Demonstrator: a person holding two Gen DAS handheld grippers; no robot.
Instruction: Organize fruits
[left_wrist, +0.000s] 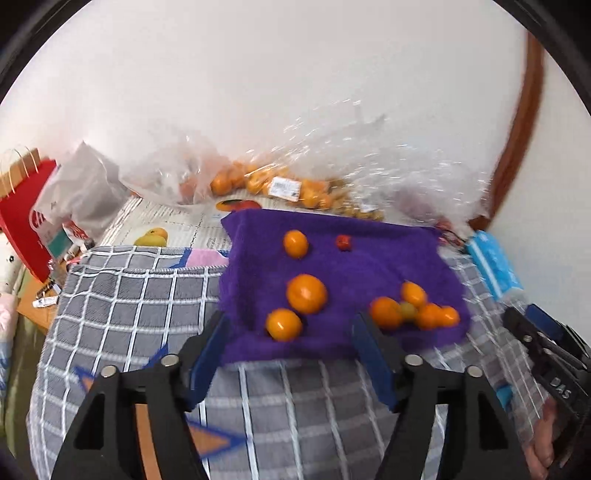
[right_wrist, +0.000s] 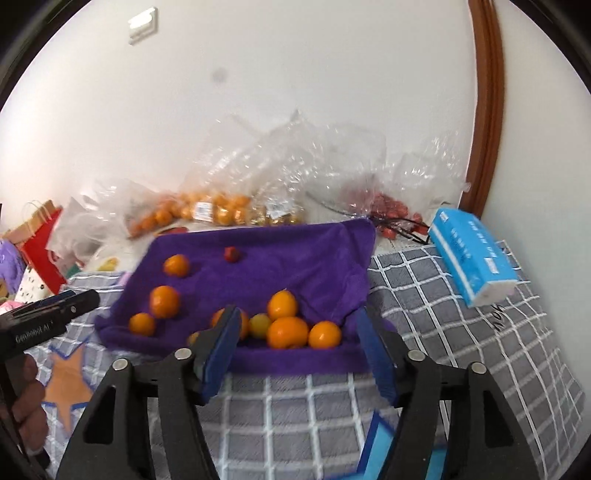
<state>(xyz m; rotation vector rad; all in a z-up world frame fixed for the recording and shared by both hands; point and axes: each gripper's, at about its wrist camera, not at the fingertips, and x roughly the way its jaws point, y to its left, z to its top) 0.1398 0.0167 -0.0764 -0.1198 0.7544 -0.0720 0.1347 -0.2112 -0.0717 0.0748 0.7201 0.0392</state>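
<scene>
We found the fruits (right_wrist: 287, 331) scattered on a towel (right_wrist: 295, 266) spread over the blanket (right_wrist: 461, 332); bagged fruit (right_wrist: 218, 212) lay behind it, a tissue pack (right_wrist: 471, 254) to its right.

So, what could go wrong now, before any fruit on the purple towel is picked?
1. The round orange fruits clustered at the soft purple towel's front fold touch one another; gripping one may push its neighbours off the edge.
2. The small red fruit lies alone and could roll if the towel is tugged.
3. Both the left gripper and the right gripper have open jaws close together and might collide.
</scene>
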